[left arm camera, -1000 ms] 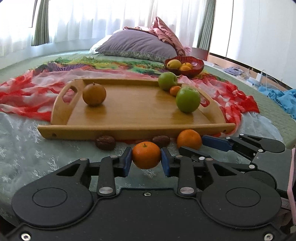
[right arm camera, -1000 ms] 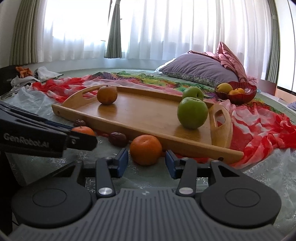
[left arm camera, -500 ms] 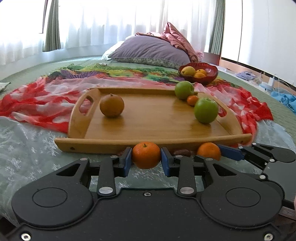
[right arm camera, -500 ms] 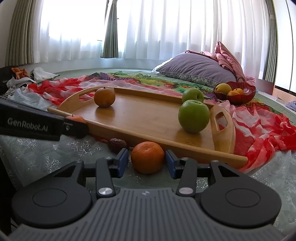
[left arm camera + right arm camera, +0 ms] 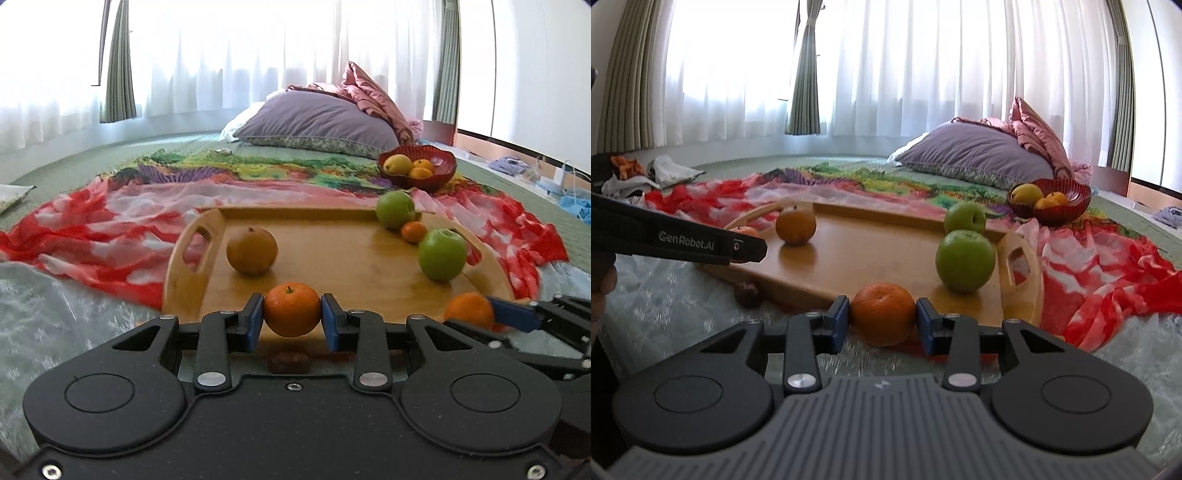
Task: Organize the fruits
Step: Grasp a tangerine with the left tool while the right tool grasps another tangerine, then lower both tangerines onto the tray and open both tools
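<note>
orange fills both grips: the left gripper point(image 5: 291, 320) has its blue fingers point(image 5: 254, 320) pressed on a small orange point(image 5: 291, 309) held above the near edge of the wooden tray point(image 5: 332, 254); the right gripper point(image 5: 882, 320) has its fingers closed against a larger orange point(image 5: 882, 313) just before the tray's near rim. on the tray sit a brownish fruit point(image 5: 251, 250), two green apples point(image 5: 441, 254) and a small tangerine point(image 5: 413, 231); a dark fruit point(image 5: 748, 294) lies on the bed beside it.
</note>
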Demonstrator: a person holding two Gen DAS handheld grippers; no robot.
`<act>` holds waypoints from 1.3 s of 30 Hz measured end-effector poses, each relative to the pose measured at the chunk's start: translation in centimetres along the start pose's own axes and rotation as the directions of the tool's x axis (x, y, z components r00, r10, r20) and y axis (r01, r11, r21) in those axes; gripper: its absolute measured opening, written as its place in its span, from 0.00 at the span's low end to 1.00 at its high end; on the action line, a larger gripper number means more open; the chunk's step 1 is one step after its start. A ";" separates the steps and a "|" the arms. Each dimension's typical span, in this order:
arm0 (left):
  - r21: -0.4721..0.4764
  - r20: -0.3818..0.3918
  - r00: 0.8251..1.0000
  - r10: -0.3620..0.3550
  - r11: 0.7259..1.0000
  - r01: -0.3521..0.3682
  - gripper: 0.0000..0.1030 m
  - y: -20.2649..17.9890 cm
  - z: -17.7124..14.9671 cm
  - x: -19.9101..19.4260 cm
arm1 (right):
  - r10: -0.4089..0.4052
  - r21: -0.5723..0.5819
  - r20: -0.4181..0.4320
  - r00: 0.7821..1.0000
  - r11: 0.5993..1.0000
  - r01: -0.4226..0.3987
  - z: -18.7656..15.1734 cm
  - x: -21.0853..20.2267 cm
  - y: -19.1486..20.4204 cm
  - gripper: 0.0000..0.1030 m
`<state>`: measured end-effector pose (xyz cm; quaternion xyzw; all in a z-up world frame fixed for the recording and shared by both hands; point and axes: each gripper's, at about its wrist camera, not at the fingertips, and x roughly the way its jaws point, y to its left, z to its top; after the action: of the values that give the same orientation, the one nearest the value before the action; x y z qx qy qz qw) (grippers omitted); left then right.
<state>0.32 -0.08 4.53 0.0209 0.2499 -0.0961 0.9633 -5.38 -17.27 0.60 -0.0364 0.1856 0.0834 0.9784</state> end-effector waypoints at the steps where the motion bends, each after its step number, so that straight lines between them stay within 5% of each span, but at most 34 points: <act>1: 0.001 0.002 1.000 0.008 1.000 -0.008 0.31 0.2 0.2 0.3 | -0.007 0.000 0.006 1.000 1.000 0.007 0.3 0.1 -0.1 0.42; 21: -0.043 -0.034 0.995 0.088 0.995 -0.090 0.31 3.6 1.7 5.6 | -0.217 0.088 -0.099 0.971 0.970 0.226 1.8 4.7 -3.3 0.43; 39: -0.020 -0.061 0.994 0.095 0.995 -0.096 0.31 3.1 1.4 7.3 | -0.218 0.113 -0.128 0.967 0.966 0.233 1.2 5.4 -4.1 0.43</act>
<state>7.88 1.59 2.16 0.0247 0.2787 -0.0465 0.9589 0.74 -20.41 -0.11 0.0004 0.2412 -0.0428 0.9695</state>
